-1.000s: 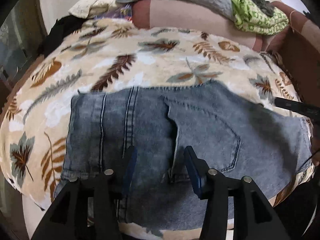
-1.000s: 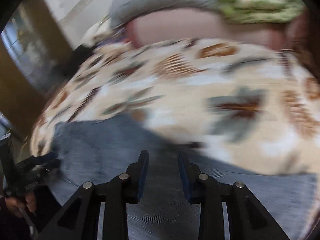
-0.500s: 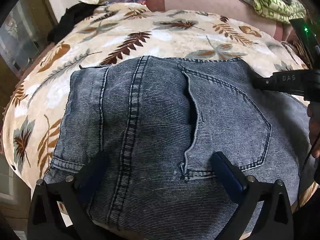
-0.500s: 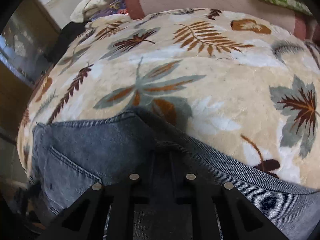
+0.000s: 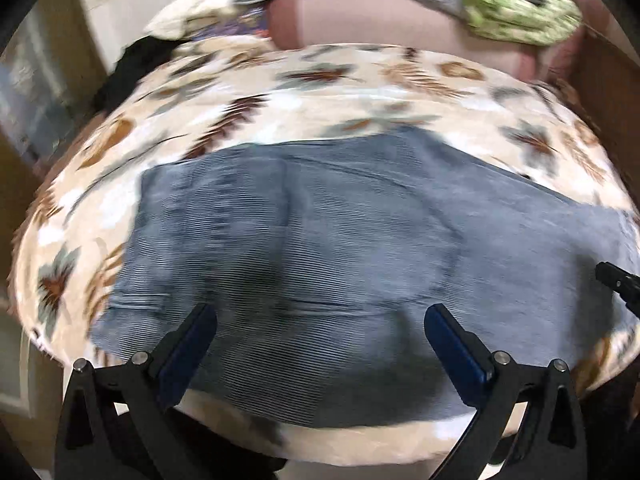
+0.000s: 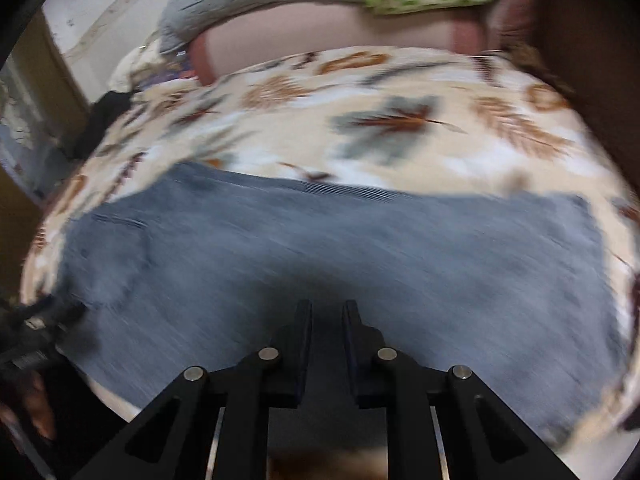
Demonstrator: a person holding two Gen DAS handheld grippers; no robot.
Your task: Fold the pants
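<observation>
On leaf-print blanket [image 5: 360,92], folded jeans [image 5: 320,248]; left tool [image 5: 320,316] wide, right tool [image 6: 326,308] narrow, empty.

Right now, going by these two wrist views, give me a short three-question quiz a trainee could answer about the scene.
1. True or false: the left gripper has its jaws spread wide above the jeans.
2. What do the jeans lie on? A) leaf-print blanket B) bare floor C) wooden chair
3. Fill in: the right gripper is ____, with no denim visibly pinched between its fingers.

Key: 1 true; 2 A; 3 shut
</observation>
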